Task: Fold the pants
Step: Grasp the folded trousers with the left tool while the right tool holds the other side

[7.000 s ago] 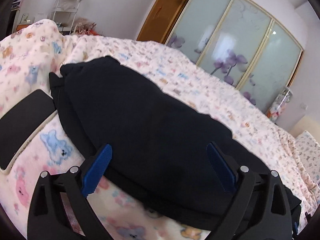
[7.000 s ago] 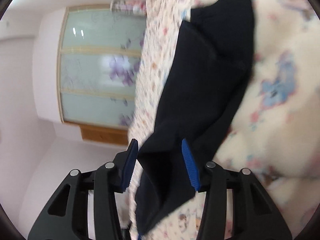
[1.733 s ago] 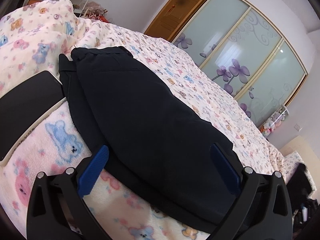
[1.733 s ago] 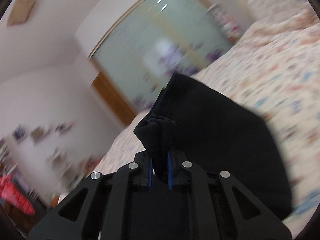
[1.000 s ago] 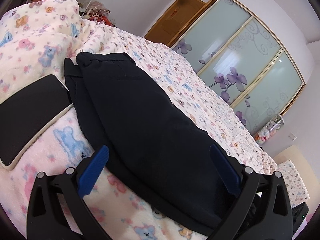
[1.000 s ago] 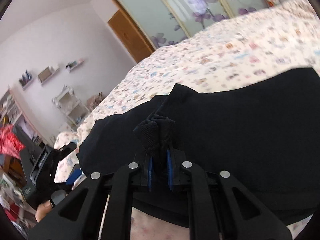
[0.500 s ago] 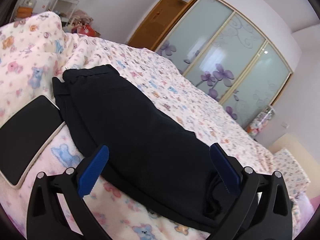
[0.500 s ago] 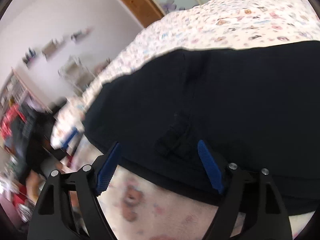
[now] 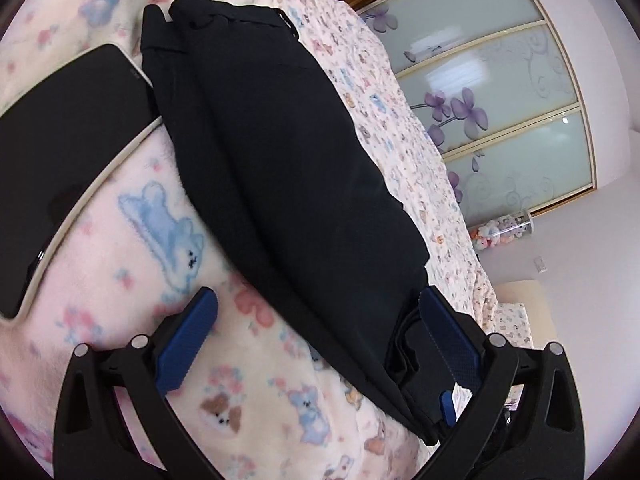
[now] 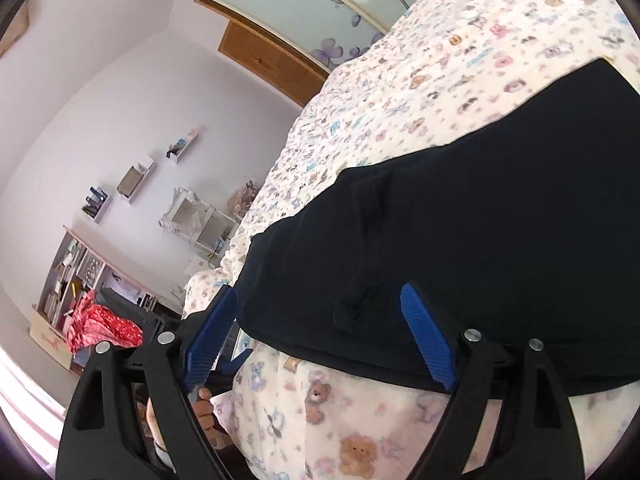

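Black pants (image 9: 288, 168) lie folded lengthwise on the bed's pale animal-print blanket (image 9: 120, 248), waistband at the far end. In the right wrist view the pants (image 10: 500, 240) show a leg end laid back over the rest. My left gripper (image 9: 320, 320) is open, its blue fingers on either side of the near edge of the pants. My right gripper (image 10: 320, 332) is open and empty, just over the near edge of the folded pants. The other gripper and the hand holding it (image 10: 200, 400) show at lower left in the right wrist view.
A black tablet with a pale rim (image 9: 52, 152) lies on the blanket left of the pants. Glass wardrobe doors with purple flowers (image 9: 500, 92) stand beyond the bed. Shelves and a red bag (image 10: 104, 328) stand by the far wall.
My right gripper carried a pinched leg end over the pants, then opened and let it drop about half a second ago. My left gripper stayed open and tilted closer over the near edge.
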A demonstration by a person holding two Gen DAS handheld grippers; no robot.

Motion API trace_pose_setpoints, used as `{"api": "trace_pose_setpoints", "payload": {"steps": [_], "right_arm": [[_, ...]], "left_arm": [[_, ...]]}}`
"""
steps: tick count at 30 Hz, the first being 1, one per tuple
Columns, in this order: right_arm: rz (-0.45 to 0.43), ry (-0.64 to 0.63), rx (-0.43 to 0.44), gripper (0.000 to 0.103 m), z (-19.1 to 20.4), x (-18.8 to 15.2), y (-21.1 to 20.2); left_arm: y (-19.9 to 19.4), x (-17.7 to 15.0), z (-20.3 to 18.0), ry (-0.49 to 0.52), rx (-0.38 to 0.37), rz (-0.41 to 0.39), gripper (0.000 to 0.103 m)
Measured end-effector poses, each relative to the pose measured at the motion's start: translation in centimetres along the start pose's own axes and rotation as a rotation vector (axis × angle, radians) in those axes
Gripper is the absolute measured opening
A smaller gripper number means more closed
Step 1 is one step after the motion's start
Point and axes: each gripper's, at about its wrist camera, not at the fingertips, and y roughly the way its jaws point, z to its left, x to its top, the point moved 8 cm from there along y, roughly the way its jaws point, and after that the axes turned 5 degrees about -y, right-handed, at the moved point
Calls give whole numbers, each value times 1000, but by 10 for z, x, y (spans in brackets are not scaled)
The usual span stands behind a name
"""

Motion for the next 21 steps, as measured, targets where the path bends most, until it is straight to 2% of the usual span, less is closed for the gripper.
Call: {"api": "trace_pose_setpoints", "payload": {"steps": [8, 11, 13, 15, 17, 19, 21], "right_arm": [[-15, -24, 14, 86, 4, 3, -6], [-15, -21, 16, 86, 3, 4, -5], [-10, -21, 15, 86, 2, 3, -4], [-5, -21, 12, 86, 0, 3, -2], [-4, -18, 11, 86, 0, 2, -1], [-4, -17, 10, 86, 1, 1, 0], [-4, -24, 13, 86, 3, 1, 0]], "left_arm": [[25, 41, 3, -54, 15, 4, 101], [27, 50, -3, -49, 9, -26, 91], [24, 54, -11, -11, -7, -50, 78], [18, 55, -22, 61, -26, -88, 76], [24, 55, -23, 83, 5, -98, 76], [30, 57, -13, 40, 28, -96, 76], [33, 65, -1, -56, 21, -100, 75]]}}
